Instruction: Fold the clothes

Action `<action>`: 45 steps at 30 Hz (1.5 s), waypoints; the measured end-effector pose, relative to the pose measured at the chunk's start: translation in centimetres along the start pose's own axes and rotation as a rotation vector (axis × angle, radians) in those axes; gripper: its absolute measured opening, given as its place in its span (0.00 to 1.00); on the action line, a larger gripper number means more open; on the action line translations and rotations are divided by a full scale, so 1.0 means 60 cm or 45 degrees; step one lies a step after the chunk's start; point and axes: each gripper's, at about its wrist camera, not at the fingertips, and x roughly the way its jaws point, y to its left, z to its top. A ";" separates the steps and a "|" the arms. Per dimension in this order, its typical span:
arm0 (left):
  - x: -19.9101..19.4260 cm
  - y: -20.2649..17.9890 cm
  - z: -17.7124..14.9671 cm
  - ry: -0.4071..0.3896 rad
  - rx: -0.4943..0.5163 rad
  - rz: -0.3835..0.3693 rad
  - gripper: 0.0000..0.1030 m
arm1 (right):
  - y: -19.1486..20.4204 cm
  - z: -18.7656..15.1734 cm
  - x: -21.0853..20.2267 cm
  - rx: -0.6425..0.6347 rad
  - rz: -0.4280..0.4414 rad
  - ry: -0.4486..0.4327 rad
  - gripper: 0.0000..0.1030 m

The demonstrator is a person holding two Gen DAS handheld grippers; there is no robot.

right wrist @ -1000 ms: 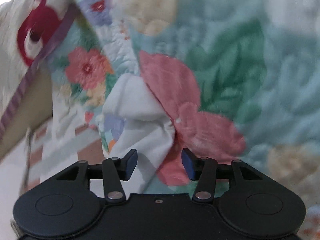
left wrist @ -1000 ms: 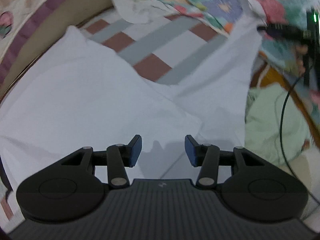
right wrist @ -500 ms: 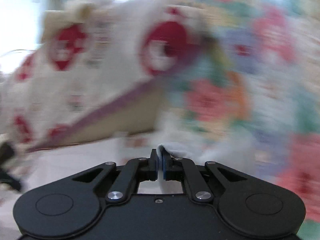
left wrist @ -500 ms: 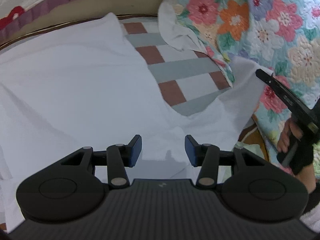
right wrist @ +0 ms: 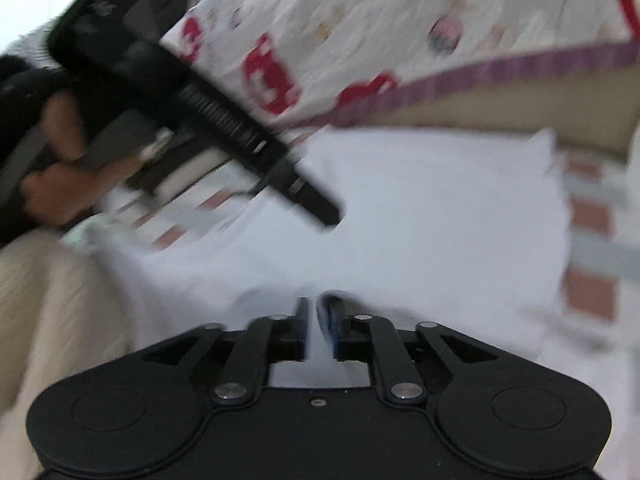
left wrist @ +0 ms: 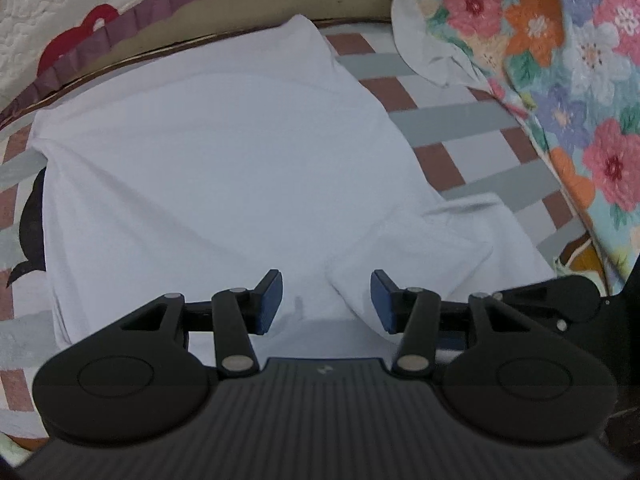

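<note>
Right tongs point(right wrist: 319, 330) — pinching white garment point(left wrist: 224, 168)

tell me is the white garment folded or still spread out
Partly folded: the white garment lies mostly flat, with one flap doubled over near the open left gripper.

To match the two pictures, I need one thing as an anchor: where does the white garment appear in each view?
Left wrist view: the white garment fills the centre and left, spread on the checked sheet.
Right wrist view: it spans the centre and right, blurred, with a fold pinched in the right gripper.
Shared landmark: the purple-edged quilt beyond the garment's far edge, also at upper right.
</note>
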 end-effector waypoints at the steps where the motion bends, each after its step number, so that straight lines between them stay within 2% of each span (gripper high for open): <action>1: 0.003 -0.008 0.001 0.004 0.036 0.002 0.46 | -0.003 -0.007 -0.006 0.023 0.032 0.020 0.31; 2: 0.005 -0.018 0.002 0.007 0.079 0.005 0.47 | -0.009 -0.014 -0.020 0.052 0.020 0.018 0.35; 6: 0.022 -0.078 0.001 0.016 0.297 0.005 0.49 | -0.028 -0.047 -0.082 0.159 -0.062 -0.011 0.36; 11: 0.073 -0.150 0.000 0.116 0.520 -0.085 0.53 | -0.056 -0.075 -0.153 0.178 -0.289 -0.070 0.37; 17: 0.153 -0.167 -0.006 0.269 0.596 0.011 0.54 | -0.079 -0.101 -0.161 0.121 -0.583 0.012 0.39; 19: 0.164 -0.164 -0.011 0.282 0.615 0.038 0.54 | -0.078 -0.107 -0.160 0.108 -0.607 0.035 0.40; 23: 0.160 -0.164 -0.026 0.257 0.649 0.047 0.54 | -0.070 -0.121 -0.150 0.078 -0.660 0.064 0.51; 24: 0.157 -0.163 -0.028 0.247 0.648 0.044 0.48 | -0.072 -0.129 -0.152 0.077 -0.670 0.076 0.51; 25: 0.154 -0.161 -0.029 0.235 0.638 0.028 0.29 | -0.073 -0.132 -0.147 0.080 -0.673 0.089 0.51; 27: 0.149 -0.155 -0.028 0.212 0.611 -0.004 0.08 | -0.076 -0.138 -0.147 0.100 -0.677 0.088 0.51; 31: 0.124 -0.142 -0.023 0.129 0.541 -0.021 0.06 | -0.090 -0.140 -0.151 0.178 -0.667 0.056 0.51; 37: 0.036 -0.116 -0.010 -0.083 0.428 -0.008 0.06 | -0.119 -0.147 -0.150 0.325 -0.649 0.032 0.51; 43: -0.056 -0.089 -0.019 -0.297 0.377 0.043 0.06 | -0.113 -0.157 -0.143 0.293 -0.665 0.036 0.51; 44: -0.065 -0.080 -0.021 -0.319 0.350 0.047 0.06 | -0.108 -0.155 -0.143 0.271 -0.654 0.026 0.49; 45: -0.071 -0.068 -0.023 -0.334 0.317 0.051 0.06 | -0.103 -0.153 -0.143 0.248 -0.642 0.016 0.34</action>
